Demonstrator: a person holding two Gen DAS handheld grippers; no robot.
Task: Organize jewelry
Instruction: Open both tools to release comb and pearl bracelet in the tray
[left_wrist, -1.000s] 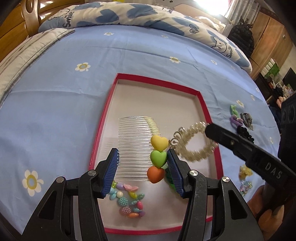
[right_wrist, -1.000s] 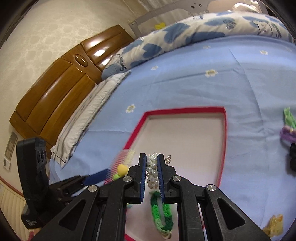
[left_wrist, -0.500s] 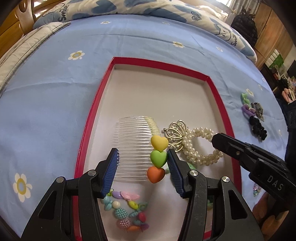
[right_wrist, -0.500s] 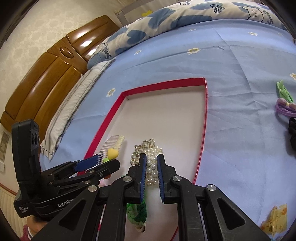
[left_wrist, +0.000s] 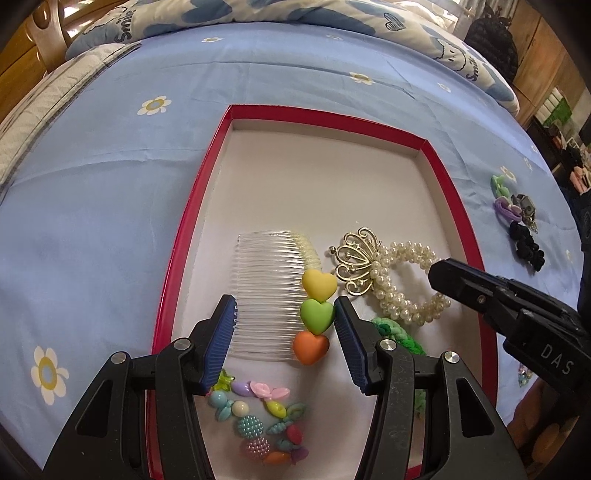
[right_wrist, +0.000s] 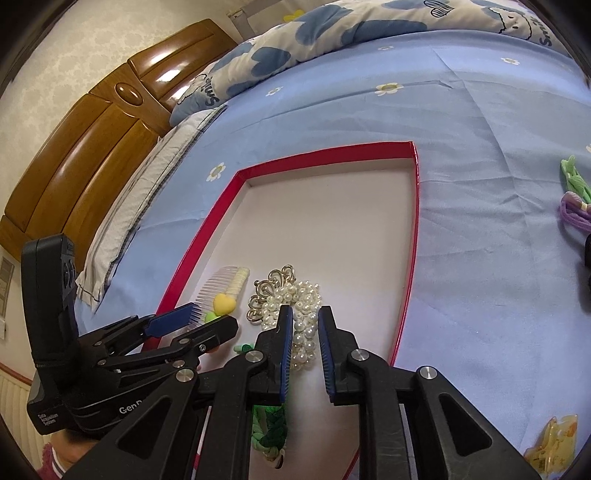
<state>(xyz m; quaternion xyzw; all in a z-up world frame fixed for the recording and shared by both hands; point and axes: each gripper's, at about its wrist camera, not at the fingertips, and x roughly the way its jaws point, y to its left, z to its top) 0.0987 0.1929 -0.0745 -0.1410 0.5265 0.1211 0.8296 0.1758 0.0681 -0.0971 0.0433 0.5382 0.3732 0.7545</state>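
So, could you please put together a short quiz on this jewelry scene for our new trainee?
1. True or false: the pearl bracelet with the gold crown charm lies inside the red-rimmed tray.
2. Which heart on the clear hair comb sits level with the tips of the left hand-held gripper: A yellow, B green, C orange?
3. Fill in: the right hand-held gripper has its jaws ____ around the pearl bracelet.

Key: 1 true; 2 B; 3 opening.
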